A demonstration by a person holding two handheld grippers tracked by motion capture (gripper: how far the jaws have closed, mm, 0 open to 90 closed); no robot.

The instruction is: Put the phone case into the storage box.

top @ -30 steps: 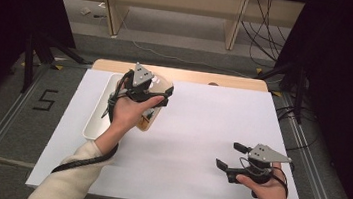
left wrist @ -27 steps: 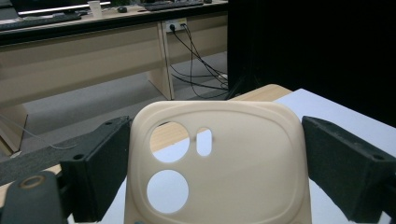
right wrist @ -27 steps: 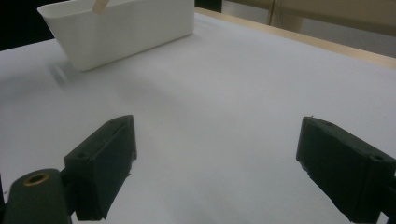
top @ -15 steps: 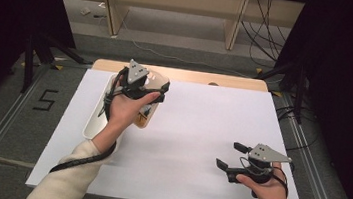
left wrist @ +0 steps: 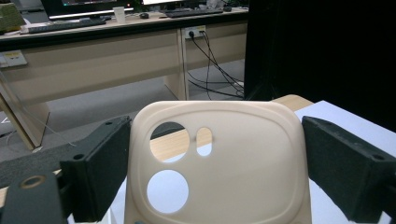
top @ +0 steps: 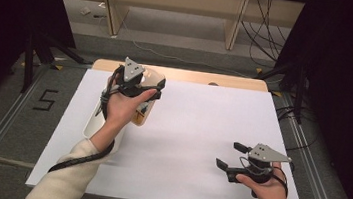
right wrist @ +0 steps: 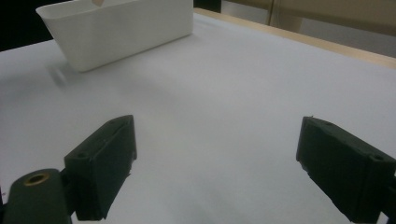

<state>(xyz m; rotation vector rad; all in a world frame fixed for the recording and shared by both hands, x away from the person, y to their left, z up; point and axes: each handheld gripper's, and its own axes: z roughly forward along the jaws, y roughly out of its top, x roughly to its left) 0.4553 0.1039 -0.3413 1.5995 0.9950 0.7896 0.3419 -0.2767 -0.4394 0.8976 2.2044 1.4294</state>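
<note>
At the left of the worktop (top: 196,132) sits a white bin (top: 92,125); what lies inside cannot be told, the forearm crossing over it. Just above it the left hand-held gripper (top: 154,88) is raised, its jaws clamped on the two sides of a cream phone case (left wrist: 217,163), camera cut-outs facing the lens. Well apart, toward the near right corner, the right hand-held gripper (top: 231,156) hovers low over the bare white sheet, jaws spread wide and holding nothing.
</note>
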